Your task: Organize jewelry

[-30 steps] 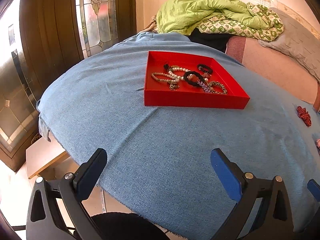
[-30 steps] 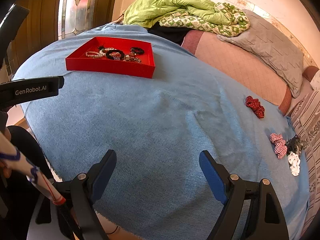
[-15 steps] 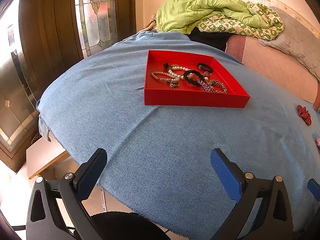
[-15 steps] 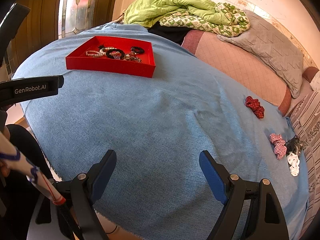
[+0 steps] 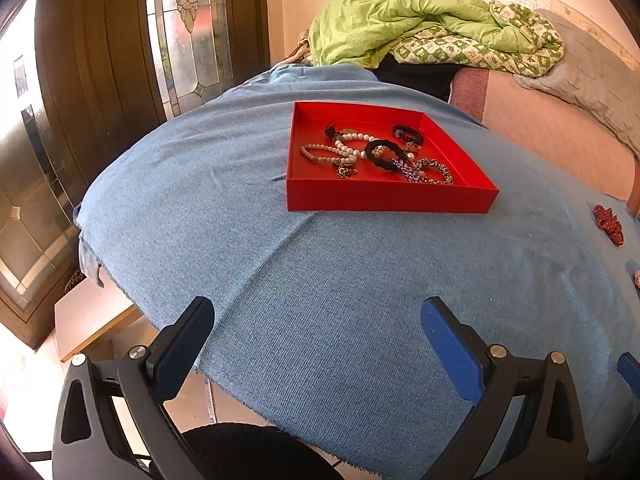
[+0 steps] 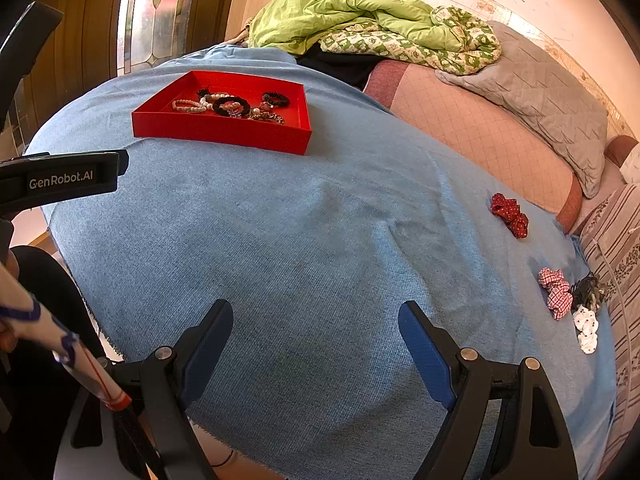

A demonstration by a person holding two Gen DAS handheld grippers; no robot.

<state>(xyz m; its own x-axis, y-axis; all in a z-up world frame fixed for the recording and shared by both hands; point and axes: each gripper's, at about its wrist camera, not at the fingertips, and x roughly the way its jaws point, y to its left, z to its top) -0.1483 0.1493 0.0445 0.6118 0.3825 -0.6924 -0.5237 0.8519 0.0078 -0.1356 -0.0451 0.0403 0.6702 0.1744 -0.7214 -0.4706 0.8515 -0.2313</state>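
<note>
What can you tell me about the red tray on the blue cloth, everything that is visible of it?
The red tray is a shallow, square, open box with low straight walls, matte like card or plastic. It sits flat on the blue cloth, toward the far side, nearer the left gripper. Inside lies a tangle of jewelry: a pale bead necklace, a black hair tie, a black bracelet and a gold-coloured chain. Neither gripper touches it.

A home bedroom: rumpled green quilt (image 6: 352,12) and grey pillow (image 6: 548,96) on a bed
</note>
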